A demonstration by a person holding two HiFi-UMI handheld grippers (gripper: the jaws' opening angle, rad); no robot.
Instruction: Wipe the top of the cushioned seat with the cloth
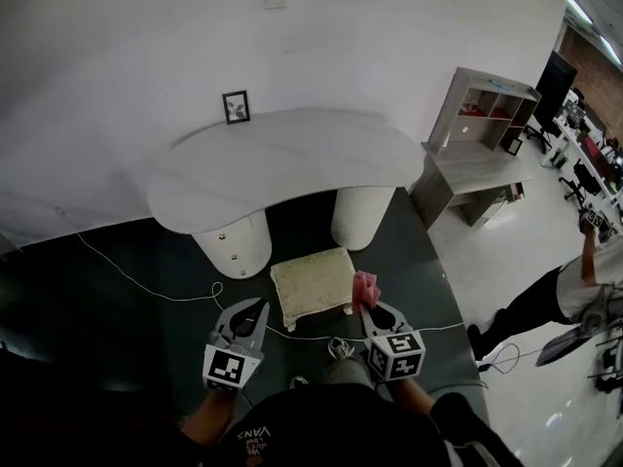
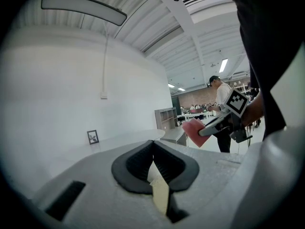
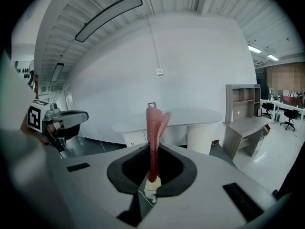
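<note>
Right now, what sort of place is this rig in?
Probably an open-plan office with a staged corner: workstations with office chairs at the far right, a grey shelved desk, and a curved white table with a cushioned seat in front of it.

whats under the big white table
Two white cylinder legs, the left leg and the right leg, stand on dark floor under the white table. The cushioned seat sits in front of the gap between them. The tabletop hides the leg tops and the floor farther back.
</note>
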